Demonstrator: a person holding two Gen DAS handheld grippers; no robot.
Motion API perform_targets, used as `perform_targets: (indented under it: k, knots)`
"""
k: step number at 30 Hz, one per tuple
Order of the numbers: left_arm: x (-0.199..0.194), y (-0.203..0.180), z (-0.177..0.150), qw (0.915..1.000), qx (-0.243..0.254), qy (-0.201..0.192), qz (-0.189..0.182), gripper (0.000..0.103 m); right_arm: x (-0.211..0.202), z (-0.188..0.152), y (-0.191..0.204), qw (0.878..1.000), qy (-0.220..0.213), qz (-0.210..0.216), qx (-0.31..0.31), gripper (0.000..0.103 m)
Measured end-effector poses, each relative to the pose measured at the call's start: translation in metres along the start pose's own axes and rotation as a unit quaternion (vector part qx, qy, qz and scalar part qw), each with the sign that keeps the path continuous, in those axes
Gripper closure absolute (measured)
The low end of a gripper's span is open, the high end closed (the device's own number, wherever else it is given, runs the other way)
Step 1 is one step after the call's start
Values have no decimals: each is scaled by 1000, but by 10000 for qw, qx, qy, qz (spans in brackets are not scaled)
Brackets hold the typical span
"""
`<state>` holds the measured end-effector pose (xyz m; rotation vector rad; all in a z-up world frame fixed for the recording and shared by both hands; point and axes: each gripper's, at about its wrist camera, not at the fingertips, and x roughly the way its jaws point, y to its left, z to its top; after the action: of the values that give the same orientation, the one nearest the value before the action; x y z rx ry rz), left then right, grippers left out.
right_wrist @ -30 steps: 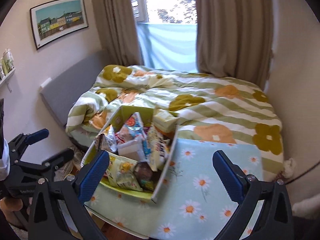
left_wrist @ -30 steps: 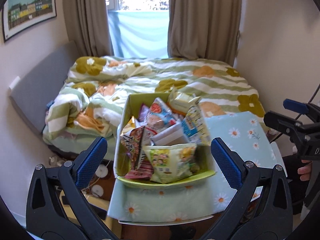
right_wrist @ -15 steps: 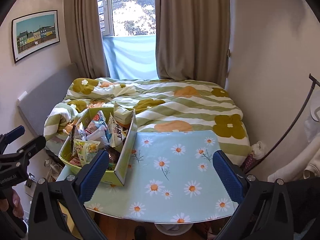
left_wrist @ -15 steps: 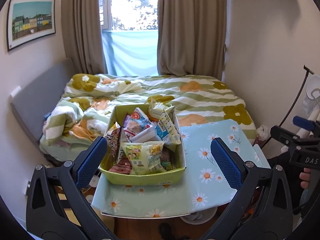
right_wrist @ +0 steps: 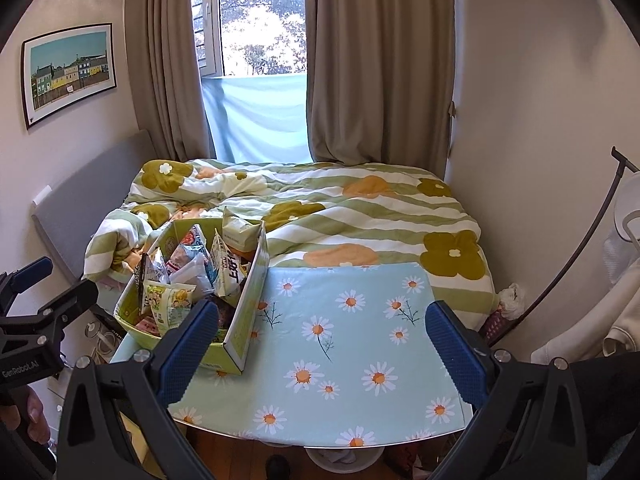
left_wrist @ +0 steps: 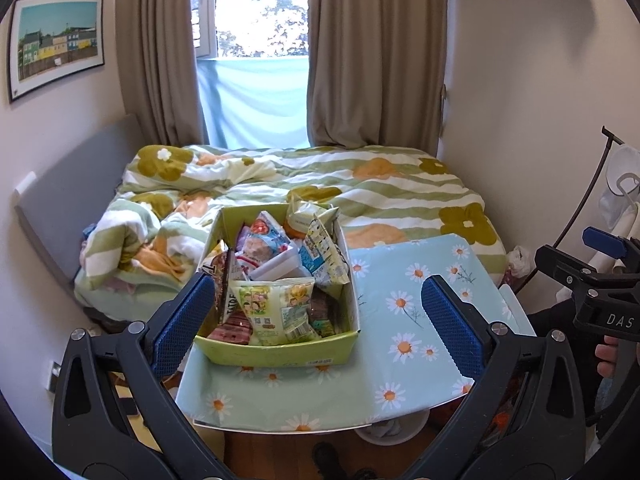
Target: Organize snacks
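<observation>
A yellow-green cardboard box full of several snack packets stands on the left part of a small table with a daisy-print cloth. A pale green packet leans at the box's front. The box also shows in the right wrist view. My left gripper is open and empty, held back from the table in front of the box. My right gripper is open and empty, above the table's near edge, to the right of the box.
A bed with a green flowered quilt lies right behind the table. Curtains and a window are at the back. A clothes rack stands at the right wall. A bucket sits under the table.
Both grippers have pulled back and up from the box, so the whole table now shows. The box and packets have not moved. Both grippers stay open.
</observation>
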<state>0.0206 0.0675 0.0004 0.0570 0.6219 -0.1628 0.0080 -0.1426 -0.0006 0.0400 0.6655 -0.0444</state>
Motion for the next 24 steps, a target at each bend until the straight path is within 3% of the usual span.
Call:
perform_targets:
  k: [24]
  knots:
    - [4,12,-2,9999,-80,23,111,0,4,0,4,10000,14,11,-8,0]
